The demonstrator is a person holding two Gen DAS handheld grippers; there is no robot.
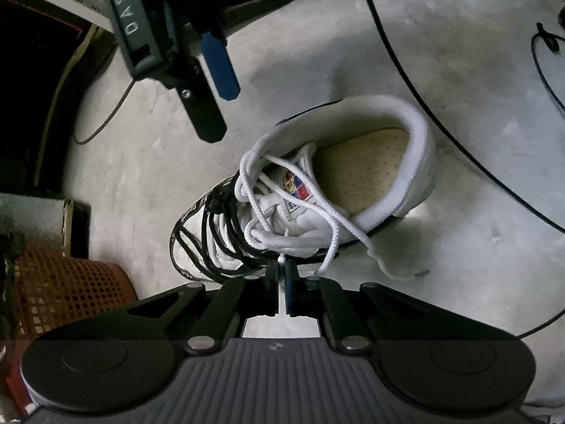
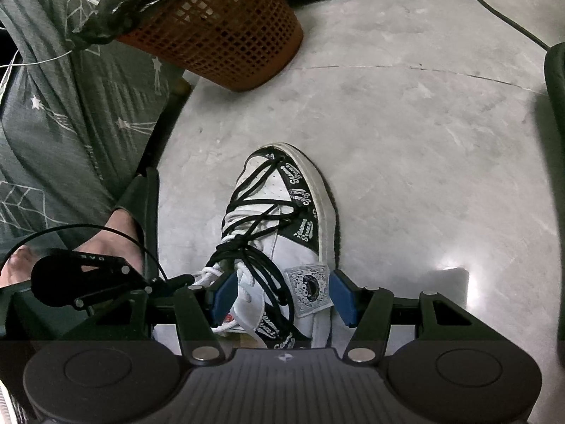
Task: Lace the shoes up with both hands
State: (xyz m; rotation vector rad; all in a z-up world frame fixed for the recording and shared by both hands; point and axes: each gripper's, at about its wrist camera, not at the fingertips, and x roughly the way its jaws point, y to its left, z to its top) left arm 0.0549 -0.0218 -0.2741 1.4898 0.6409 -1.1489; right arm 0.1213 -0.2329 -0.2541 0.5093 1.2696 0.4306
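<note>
Left gripper (image 1: 281,271) clenched on white lace (image 1: 281,258) of sneaker (image 1: 406,162); right gripper (image 2: 279,293) released, jaws straddling sneaker.

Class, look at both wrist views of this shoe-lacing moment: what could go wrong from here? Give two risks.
1. The left gripper is shut on only the tip of the white lace; a pull might slip it free.
2. The right gripper straddles the shoe with jaws wide open, gripping nothing, so the shoe may slide on the smooth floor.
</note>
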